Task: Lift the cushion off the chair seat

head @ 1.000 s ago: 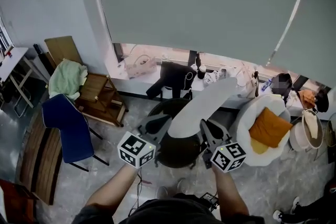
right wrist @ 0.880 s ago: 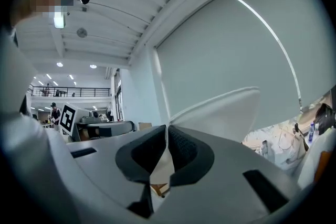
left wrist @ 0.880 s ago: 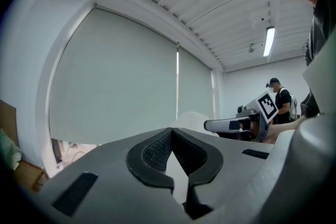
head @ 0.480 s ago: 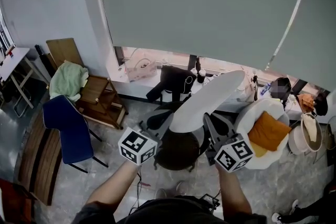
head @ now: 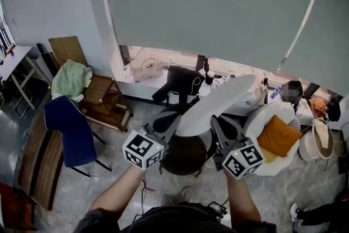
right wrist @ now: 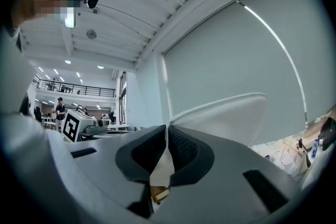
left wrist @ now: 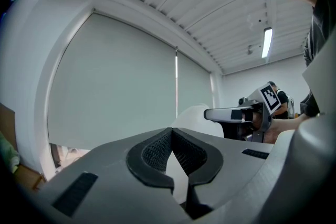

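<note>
Now left claw and right claw clamp the cushion; orange pillow lies in white tub.

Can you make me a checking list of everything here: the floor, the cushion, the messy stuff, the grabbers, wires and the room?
Surface: grey marbled floor; no table seen.
Job's things: white cushion held up, tilted, above the dark round chair.
Clutter: blue chair; wooden chair with a green cloth; white chair holding an orange cushion.
Grippers: left gripper and right gripper each shut on the white cushion's edge.
Cables: what looks like a thin cord on the floor.
Surroundings: big grey blind; cluttered window ledge.
</note>
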`<state>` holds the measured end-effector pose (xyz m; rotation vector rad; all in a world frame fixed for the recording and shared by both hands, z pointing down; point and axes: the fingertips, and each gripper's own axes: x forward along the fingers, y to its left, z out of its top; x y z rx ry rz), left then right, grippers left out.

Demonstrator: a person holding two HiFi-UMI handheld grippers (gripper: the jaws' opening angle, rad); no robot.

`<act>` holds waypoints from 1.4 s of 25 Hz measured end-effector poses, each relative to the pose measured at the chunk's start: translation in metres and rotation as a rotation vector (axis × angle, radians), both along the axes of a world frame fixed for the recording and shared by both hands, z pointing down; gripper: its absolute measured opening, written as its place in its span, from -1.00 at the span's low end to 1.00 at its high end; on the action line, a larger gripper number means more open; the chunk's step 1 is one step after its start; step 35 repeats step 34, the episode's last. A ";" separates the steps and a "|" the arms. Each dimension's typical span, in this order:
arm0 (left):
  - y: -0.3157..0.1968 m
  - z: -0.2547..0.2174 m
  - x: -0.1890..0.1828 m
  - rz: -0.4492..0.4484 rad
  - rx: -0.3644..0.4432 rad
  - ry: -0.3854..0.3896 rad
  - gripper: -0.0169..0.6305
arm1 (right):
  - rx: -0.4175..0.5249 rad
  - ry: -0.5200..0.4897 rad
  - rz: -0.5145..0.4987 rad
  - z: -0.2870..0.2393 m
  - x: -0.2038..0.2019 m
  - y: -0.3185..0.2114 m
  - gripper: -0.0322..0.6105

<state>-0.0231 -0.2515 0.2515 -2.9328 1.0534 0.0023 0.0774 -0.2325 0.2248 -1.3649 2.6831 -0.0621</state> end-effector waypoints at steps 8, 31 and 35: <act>0.002 0.004 -0.002 -0.010 -0.014 0.006 -0.92 | 0.004 0.003 0.002 -0.001 0.001 0.002 -0.83; 0.004 0.005 0.002 -0.012 -0.020 0.011 -0.92 | 0.000 0.005 0.007 0.000 0.006 0.004 -0.83; 0.003 0.004 0.001 -0.013 -0.021 0.011 -0.92 | -0.001 0.005 0.004 -0.001 0.004 0.003 -0.83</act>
